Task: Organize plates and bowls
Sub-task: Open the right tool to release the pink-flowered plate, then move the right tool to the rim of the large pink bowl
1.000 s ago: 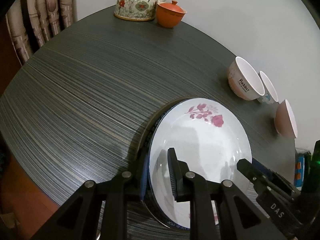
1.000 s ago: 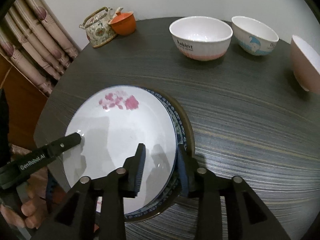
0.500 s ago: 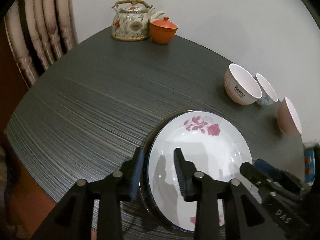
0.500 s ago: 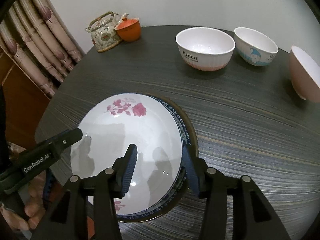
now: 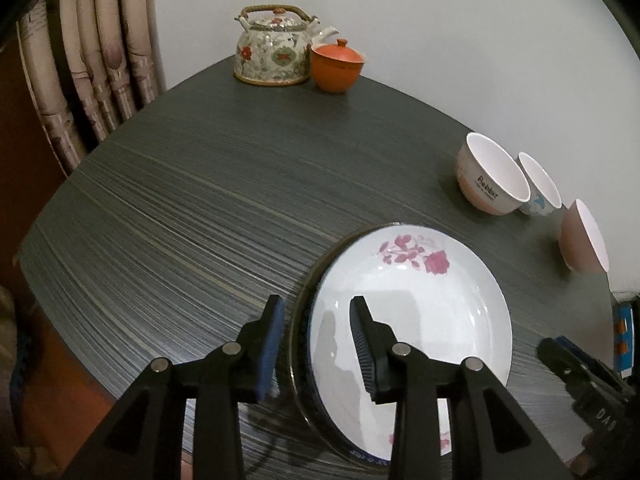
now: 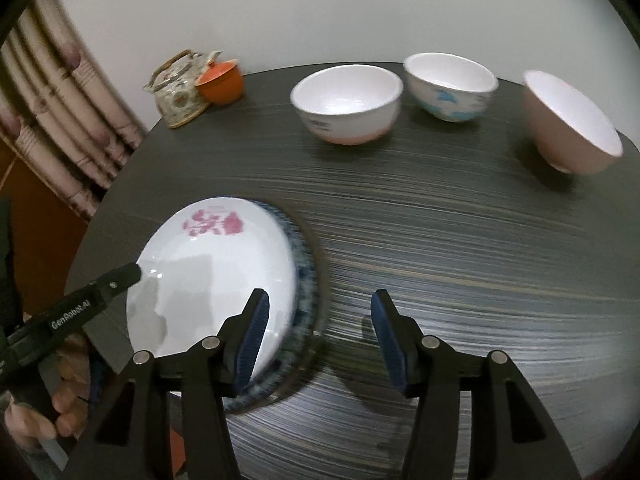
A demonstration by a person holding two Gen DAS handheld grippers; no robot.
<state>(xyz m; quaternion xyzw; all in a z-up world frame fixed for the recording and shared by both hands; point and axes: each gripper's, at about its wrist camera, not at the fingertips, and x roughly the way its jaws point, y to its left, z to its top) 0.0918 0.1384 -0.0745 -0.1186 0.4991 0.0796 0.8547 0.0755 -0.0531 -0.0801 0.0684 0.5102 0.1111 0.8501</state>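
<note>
Dark striped round tabletop [image 5: 200,208] under my rig. White rose-print plate [image 5: 412,320] tops blue-rimmed plate stack, between spread fingers of my left hand-held gripper [image 5: 318,344]. My right hand-held gripper [image 6: 318,340] spread wide, empty, stack at its left finger. Three bowls beyond: white-pink [image 6: 346,104], blue-print [image 6: 450,86], pink [image 6: 572,120].

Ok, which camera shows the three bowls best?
The right wrist view: the white bowl with the pink base, the blue-patterned bowl and the pink bowl sit side by side with open interiors visible, though slightly blurred. The left wrist view squeezes them at its right edge, partly overlapping.
</note>
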